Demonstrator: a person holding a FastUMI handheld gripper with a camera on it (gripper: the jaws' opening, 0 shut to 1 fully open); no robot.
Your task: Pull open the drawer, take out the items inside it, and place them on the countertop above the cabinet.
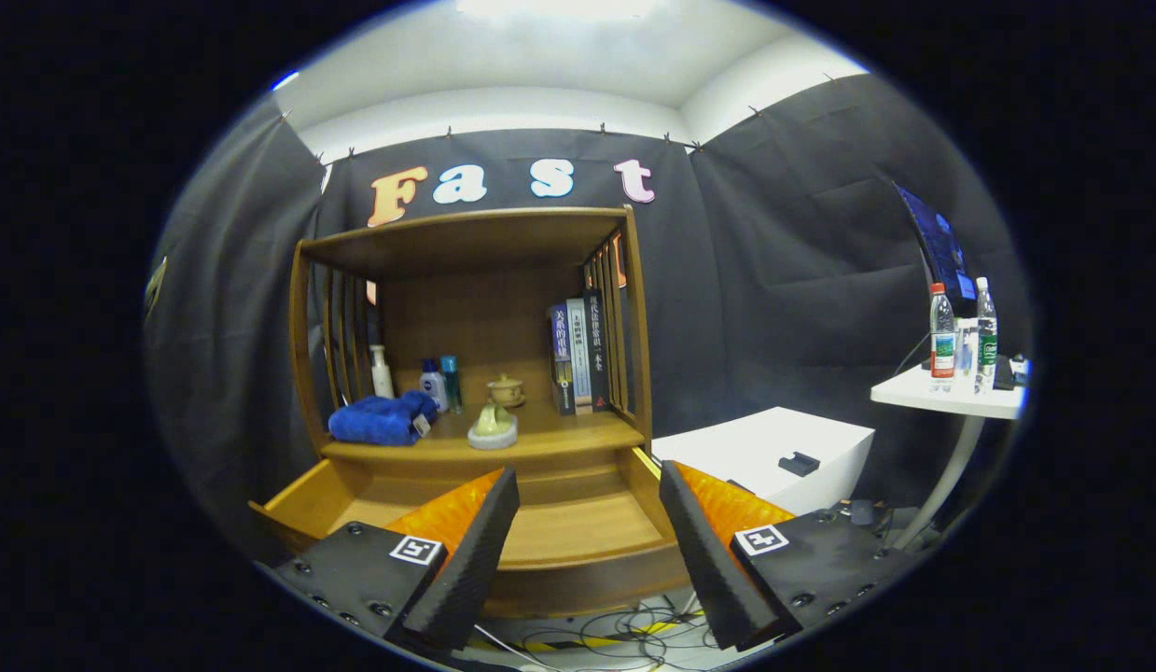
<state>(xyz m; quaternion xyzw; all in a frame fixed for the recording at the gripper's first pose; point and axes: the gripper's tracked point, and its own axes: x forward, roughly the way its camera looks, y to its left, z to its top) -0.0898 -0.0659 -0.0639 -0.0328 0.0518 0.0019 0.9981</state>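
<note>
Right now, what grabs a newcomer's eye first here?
The pulled-out wooden drawer under the wooden cabinet's countertop, seen between the open gripper fingers. On the countertop lie a rumpled blue towel and a pale green ornament; upright books stand to their right.

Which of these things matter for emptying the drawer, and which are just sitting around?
Part of the job:
- drawer, pulled open below the shelf
- countertop above it
- blue towel and pale figurine on that countertop
- claw, open, holding nothing

Just lying about:
- books
- small bottles
- water bottles on the side table
- white box
</note>
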